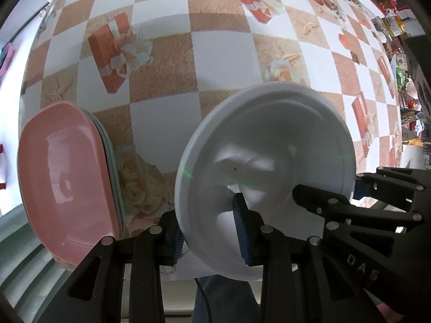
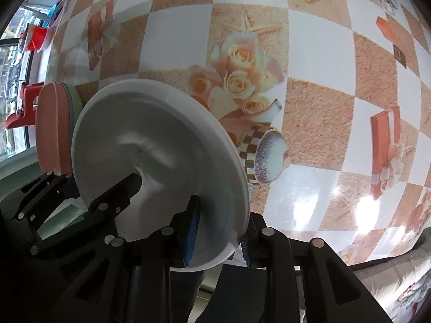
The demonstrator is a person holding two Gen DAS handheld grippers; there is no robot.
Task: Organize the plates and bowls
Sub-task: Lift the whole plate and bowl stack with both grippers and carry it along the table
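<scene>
A white bowl [image 1: 269, 156] is held above the table between both grippers. My left gripper [image 1: 212, 237] is shut on its near rim, one blue pad inside and one outside. My right gripper [image 2: 219, 231] is shut on the opposite rim of the same white bowl [image 2: 161, 145]; it shows as black linkage at the right of the left wrist view [image 1: 358, 199]. A stack of plates with a pink one on top [image 1: 64, 175] rests on the table to the left; it also shows in the right wrist view [image 2: 51, 129], with pale green plates under the pink one.
The table [image 1: 221, 53] has a checkered cloth with gift boxes and roses. Cluttered goods line the far right edge [image 1: 398, 27]. Red plastic items [image 2: 24, 107] and a window are at the left beyond the table's edge.
</scene>
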